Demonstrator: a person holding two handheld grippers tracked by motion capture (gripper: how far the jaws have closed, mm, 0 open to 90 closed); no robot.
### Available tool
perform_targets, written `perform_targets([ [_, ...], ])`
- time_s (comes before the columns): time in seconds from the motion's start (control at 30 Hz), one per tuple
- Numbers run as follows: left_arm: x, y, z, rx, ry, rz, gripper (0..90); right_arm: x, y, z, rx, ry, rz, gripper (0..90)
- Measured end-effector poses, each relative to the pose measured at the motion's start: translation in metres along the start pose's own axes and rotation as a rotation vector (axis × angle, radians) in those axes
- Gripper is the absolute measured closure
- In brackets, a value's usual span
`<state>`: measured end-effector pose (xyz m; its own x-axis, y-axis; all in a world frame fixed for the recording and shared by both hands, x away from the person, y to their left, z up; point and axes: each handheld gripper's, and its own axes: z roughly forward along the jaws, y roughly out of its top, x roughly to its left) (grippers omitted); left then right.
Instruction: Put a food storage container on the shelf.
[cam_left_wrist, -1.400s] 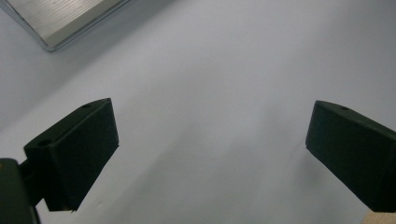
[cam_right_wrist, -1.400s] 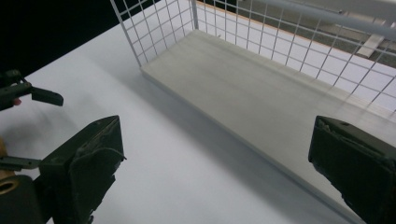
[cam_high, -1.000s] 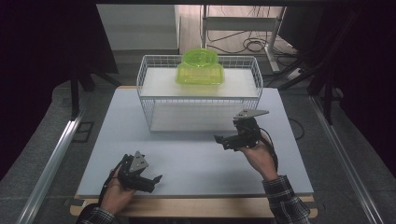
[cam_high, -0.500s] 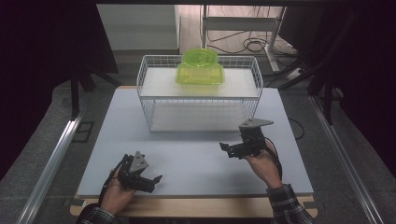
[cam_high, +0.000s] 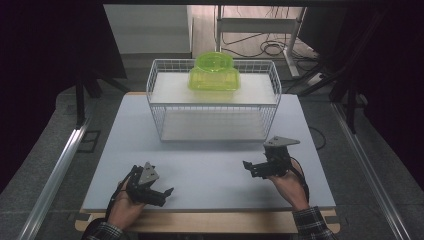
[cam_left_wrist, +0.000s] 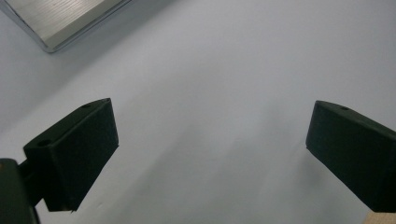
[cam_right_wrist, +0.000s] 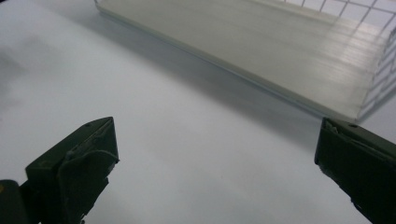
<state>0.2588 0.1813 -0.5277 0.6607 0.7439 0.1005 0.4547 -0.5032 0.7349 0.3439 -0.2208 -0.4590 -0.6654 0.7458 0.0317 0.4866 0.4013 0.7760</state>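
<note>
Over at seven o'clock on the white table, the left gripper sits low near the front edge, just where it was a second ago; no movement there at all. In the left gripper view its jaws are spread wide with nothing but bare tabletop between them.

Centre stage, at twelve o'clock, the white wire basket stands at the far side of the table, and the green plastic container rests on its raised upper shelf, at the back of the basket, well apart from both tools. It has not budged across the last second.

Now to five o'clock, and here is the change: the right gripper has pulled back from just in front of the basket toward the person's edge and dropped lower, the hand drawing it home. Its jaws are spread too, empty, and the right gripper view looks across open table toward the basket's lower shelf.

My read: both tools empty and withdrawn, the container set on its shelf, so this looks like a placement finished and the hands coming to rest rather than a fresh reach starting.
</note>
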Motion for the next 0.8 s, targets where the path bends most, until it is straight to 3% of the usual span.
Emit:
perform_targets([
  [0.33,0.000,-0.001,0.001,0.004,-0.002,0.005,1.4,-0.006,-0.025,0.000,0.038,-0.038,0.014,0.0],
  [0.8,-0.001,-0.001,0.002,0.012,-0.010,0.006,1.2,-0.009,-0.054,0.003,0.095,-0.054,0.027,0.0],
])
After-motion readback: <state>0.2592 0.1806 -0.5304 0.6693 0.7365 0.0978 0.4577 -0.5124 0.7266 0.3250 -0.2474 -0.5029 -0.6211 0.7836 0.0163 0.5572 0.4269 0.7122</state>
